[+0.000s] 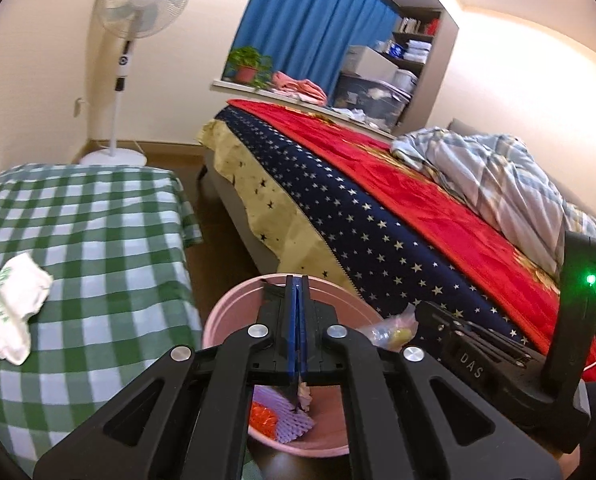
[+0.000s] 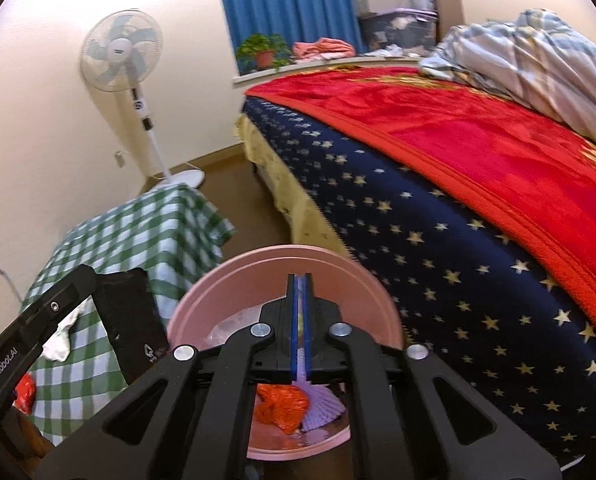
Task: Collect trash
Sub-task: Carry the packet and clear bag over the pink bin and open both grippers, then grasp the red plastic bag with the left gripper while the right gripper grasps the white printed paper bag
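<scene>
L gripper (image 1: 297, 292) jaws shut | over pink bin (image 1: 233, 312) rim | bed (image 1: 378, 216) edge near

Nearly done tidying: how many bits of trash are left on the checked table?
2: a white wad in the middle and a red wrapper, seemingly at the near edge; more may be hidden.

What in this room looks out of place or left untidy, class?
A crumpled white bag lies loose on the checked tablecloth, not yet in the pink bin, where orange and purple scraps already sit. On the bed, the striped quilt is bunched in a heap.
</scene>
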Tool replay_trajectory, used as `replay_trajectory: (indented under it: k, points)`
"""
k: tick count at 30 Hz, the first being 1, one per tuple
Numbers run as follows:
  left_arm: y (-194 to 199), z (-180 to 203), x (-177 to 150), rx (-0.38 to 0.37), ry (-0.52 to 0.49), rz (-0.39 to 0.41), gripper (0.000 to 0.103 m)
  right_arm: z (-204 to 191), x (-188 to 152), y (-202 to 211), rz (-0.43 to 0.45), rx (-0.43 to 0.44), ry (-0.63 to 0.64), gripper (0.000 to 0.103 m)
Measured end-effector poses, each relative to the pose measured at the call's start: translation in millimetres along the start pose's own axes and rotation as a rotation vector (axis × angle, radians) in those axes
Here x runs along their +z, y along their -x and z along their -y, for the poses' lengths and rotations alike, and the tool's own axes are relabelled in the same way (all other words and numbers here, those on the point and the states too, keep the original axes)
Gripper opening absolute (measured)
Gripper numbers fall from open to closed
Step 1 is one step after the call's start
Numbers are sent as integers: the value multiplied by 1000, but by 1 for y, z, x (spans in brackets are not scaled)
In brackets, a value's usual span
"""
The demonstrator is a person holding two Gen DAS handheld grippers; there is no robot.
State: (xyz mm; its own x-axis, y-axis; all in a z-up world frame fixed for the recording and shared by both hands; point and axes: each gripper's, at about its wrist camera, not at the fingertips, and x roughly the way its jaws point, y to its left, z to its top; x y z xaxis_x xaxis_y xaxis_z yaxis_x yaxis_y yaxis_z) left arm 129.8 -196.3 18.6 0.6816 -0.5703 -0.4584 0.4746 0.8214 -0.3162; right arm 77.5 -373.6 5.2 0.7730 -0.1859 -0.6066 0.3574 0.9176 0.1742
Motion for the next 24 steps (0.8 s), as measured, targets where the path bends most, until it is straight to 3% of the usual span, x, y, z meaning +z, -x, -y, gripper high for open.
replay_trajectory:
  k: [1,2,4,14,24]
  points:
    - [-2,0,-1,-5,0,-5,19,3,1,-2,-3,-8,-11,16]
    - [-3,-2,-2,3,5,-2,29,6,0,-3,-4,-14,-24,33]
    - [-1,-9,-4,12,30,-1,29,9,0,-3,4,-29,-49,45]
    - [23,-36,-3,78,76,16,29,-1,-3,-2,9,6,-34,45]
    - [72,-74,-13,230,93,31,29,-32,-12,9,11,111,19,45]
